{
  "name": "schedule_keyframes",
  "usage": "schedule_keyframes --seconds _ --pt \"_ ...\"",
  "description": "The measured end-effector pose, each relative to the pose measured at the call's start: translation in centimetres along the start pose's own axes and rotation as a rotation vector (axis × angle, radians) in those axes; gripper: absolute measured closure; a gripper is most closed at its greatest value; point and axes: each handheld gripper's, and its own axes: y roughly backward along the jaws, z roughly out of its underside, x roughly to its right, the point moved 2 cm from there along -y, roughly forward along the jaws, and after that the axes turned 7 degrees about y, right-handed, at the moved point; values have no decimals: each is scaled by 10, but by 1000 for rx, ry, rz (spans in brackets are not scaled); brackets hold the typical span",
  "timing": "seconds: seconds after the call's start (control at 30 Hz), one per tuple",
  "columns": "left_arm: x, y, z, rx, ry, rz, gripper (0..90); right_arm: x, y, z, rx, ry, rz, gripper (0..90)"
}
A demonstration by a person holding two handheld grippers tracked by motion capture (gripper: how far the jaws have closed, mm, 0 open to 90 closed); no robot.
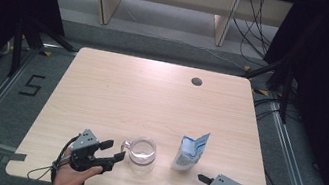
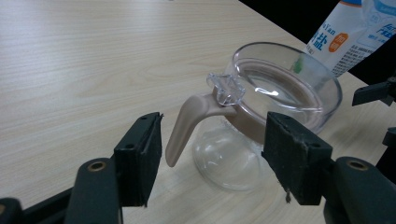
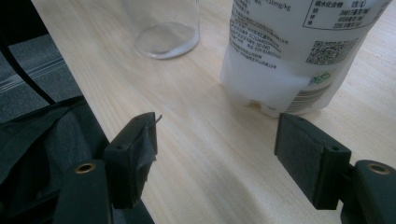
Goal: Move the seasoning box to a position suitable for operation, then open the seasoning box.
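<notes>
At the near edge of the worktop (image 1: 102,87), my left tool (image 2: 212,161) stands open, its jaws either side of the glass jug (image 1: 141,155) handle (image 2: 189,128) without pressing it; my right tool (image 3: 217,158) gapes empty just short of the salt pouch (image 1: 189,152). To grip well I'd centre the left pads on the handle before closing. Jug sits upright beside the pouch, handle pointing toward my left hand (image 1: 68,178), its long axis vertical.

Jug (image 1: 142,156) left of pouch (image 1: 189,152) on table (image 1: 152,95).
</notes>
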Motion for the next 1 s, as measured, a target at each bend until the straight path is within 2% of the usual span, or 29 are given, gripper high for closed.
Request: schedule_keyframes --seconds 0.07,0.17,0.2,0.27,0.3,0.33,0.37,0.4,0.43,0.47,0.5,0.53,0.6,0.63,0.67,0.7,0.8,0.83,0.87,0.93,0.97,1.0 --pt "1 1 -2 11 14 -5 368 -1 0 0 -8 -8 -1 305" --pt "0 4 -7 24 6 9 368 -2 -1 -1 -4 -13 -9 303" --pt "-1 5 -8 21 -2 6 394 -2 -2 -1 3 -1 3 301" --pt "-1 6 -11 23 -25 24 415 -3 -2 -1 -3 -11 -7 301" --pt "1 7 -12 16 -24 27 440 -5 -3 -2 -6 -13 -15 300" --pt "1 7 -12 16 -24 27 460 -4 -2 -2 -2 -1 1 300" --pt "1 7 -14 15 -48 32 484 -4 -2 -2 -2 -1 1 300" --pt "0 6 -15 17 -56 45 484 -4 -3 -2 -2 0 -3 299" --pt "1 5 -16 26 -44 49 507 -5 -4 -3 -2 2 -11 299" --pt "2 5 -17 31 -44 37 530 -6 -4 -3 -4 -1 -22 299" --pt "2 5 -19 32 -48 24 555 -6 -3 -3 -8 -10 -10 299" --pt "1 5 -21 30 -76 32 574 -6 -4 -3 -3 -7 -10 299" --pt "3 3 -24 47 -69 34 640 -7 -6 -4 3 -13 -13 299" --pt "3 3 -26 42 -98 38 663 -8 -7 -5 8 -20 -32 299" --pt "4 3 -28 48 -107 41 695 -9 -6 -6 0 -19 -17 300" --pt "6 1 -31 55 -134 52 720 -10 -8 -7 10 -7 -9 300" --pt "6 0 -34 54 -139 43 769 -13 -10 -8 8 0 -32 314" --pt "7 -2 -35 56 -126 42 786 -13 -10 -9 12 16 -27 319" --pt "6 -4 -36 57 -142 52 799 -15 -11 -10 17 21 -23 323" --pt "7 -6 -37 51 -146 48 821 -17 -13 -11 11 20 -40 336" --pt "7 -8 -37 43 -146 44 828 -16 -14 -12 25 31 -26 341" --pt "6 -10 -36 37 -143 34 842 -17 -14 -13 33 28 -46 349"
